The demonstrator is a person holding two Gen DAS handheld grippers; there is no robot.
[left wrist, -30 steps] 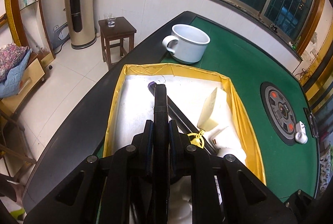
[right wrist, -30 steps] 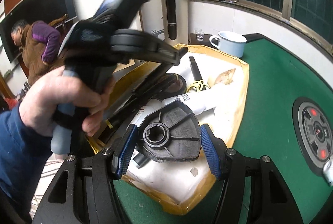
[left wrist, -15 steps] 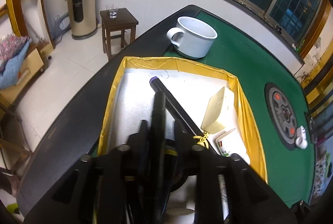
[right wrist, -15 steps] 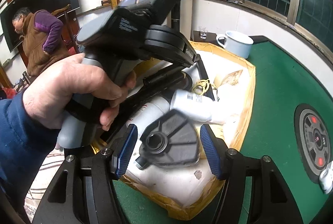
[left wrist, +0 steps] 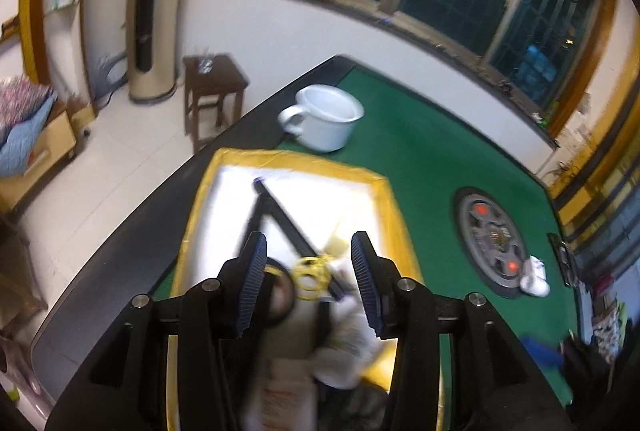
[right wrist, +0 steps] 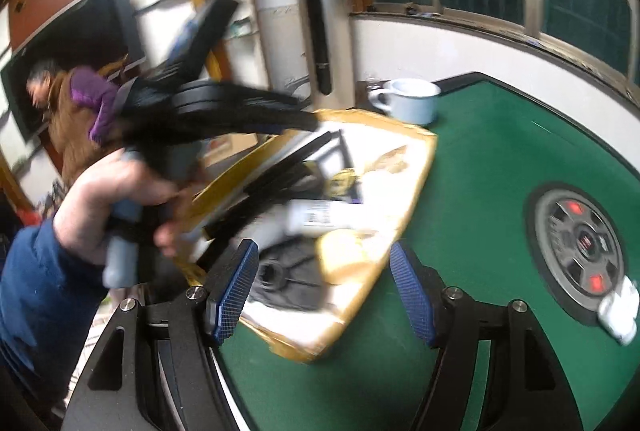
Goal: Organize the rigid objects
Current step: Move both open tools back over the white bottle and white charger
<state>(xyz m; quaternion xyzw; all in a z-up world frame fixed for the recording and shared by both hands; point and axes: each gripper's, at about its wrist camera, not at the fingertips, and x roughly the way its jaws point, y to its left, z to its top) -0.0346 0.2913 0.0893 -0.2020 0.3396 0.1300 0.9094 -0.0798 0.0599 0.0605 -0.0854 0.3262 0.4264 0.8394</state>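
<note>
A yellow-rimmed tray point(left wrist: 296, 159) with a white floor holds two black rods point(left wrist: 280, 215), a yellow cord coil point(left wrist: 310, 273), a cream block point(left wrist: 338, 241) and a white bottle point(right wrist: 320, 217). My left gripper point(left wrist: 308, 243) hovers above the coil. Its jaws are opening and nothing sits between the pads. My right gripper point(right wrist: 320, 255) stands over the tray's near corner point(right wrist: 416, 191). Its jaws are still widening. A black fan-shaped part point(right wrist: 288, 279) lies in the tray below it, untouched. In the right wrist view a hand point(right wrist: 116, 207) grips the left tool's handle, blurred.
A white mug point(left wrist: 324, 123) stands on the green felt beyond the tray. A round control panel point(left wrist: 490, 241) with a small white object point(left wrist: 534, 277) beside it lies to the right. A wooden stool point(left wrist: 214, 79) and a person point(right wrist: 76, 119) are off the table's left side.
The left gripper let go of the black rod, opened and rose back from the tray. The right jaws spread wider and pulled back; the black fan-shaped part now lies in the tray.
</note>
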